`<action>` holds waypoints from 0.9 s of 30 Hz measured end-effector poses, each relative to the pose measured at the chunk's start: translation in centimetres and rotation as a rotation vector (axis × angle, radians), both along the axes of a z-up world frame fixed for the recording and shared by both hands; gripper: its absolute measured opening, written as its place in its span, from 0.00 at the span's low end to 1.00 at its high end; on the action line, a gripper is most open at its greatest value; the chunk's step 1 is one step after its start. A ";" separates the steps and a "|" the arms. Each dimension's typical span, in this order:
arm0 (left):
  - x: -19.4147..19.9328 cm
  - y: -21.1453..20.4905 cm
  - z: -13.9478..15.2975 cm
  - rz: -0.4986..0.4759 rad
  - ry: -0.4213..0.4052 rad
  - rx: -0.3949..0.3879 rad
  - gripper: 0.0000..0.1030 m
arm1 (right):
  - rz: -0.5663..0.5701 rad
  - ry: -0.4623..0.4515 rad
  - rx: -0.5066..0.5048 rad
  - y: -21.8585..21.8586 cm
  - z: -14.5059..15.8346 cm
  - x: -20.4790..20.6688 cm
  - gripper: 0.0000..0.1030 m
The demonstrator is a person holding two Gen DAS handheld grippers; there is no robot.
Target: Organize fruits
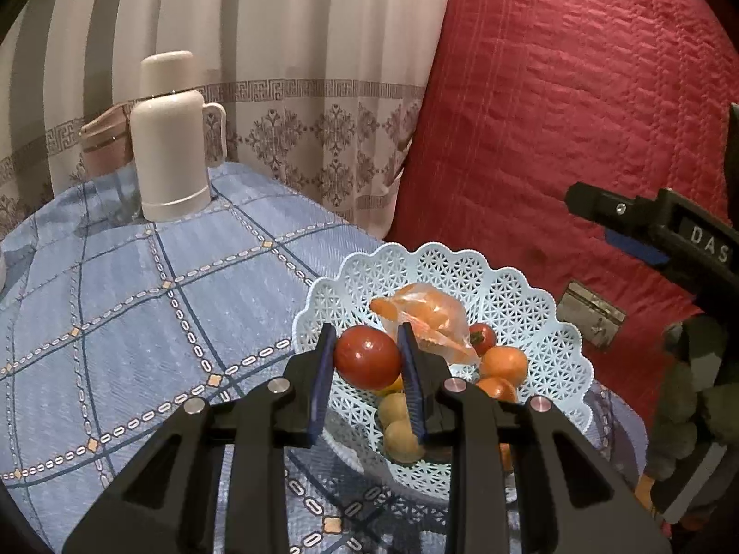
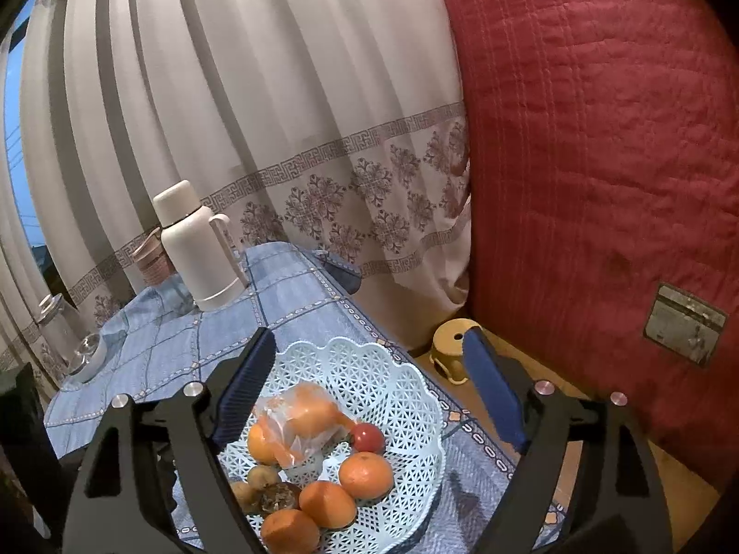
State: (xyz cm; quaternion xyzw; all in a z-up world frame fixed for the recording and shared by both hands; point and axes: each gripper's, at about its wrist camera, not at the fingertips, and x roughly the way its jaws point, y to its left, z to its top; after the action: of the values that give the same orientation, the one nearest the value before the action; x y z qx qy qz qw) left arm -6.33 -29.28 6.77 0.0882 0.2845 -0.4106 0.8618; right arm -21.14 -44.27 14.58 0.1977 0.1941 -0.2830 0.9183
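The left tool pinches a red tomato over the basket at the bench's right edge; the right tool hangs spread, empty. Next, I judge: lower and release gently.

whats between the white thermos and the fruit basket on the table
Only bare blue checked tablecloth lies between the white thermos and the fruit basket; the left wrist view shows it, and the right wrist view agrees.
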 end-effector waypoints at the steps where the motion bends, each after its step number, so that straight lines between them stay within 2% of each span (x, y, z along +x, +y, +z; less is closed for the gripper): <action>1: 0.1 -0.1 -0.1 0.000 0.003 0.002 0.27 | -0.002 0.001 0.003 -0.1 0.0 0.0 0.82; 21: 1.0 -1.0 -2.1 0.002 0.051 0.031 0.28 | -0.006 0.005 0.007 -0.1 -0.2 0.1 0.83; 25: 1.1 -0.6 -1.9 0.020 0.044 0.015 0.46 | -0.012 0.002 0.003 0.0 -0.2 0.2 0.91; 27: 1.0 -0.4 -1.7 0.022 0.042 0.005 0.47 | -0.015 0.007 0.001 0.1 -0.4 0.2 0.91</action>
State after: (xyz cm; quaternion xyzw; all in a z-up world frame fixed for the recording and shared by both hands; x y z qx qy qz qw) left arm -5.30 -29.72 5.11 0.0786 0.3045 -0.4022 0.8599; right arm -20.99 -44.20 14.18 0.1987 0.1959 -0.2905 0.9153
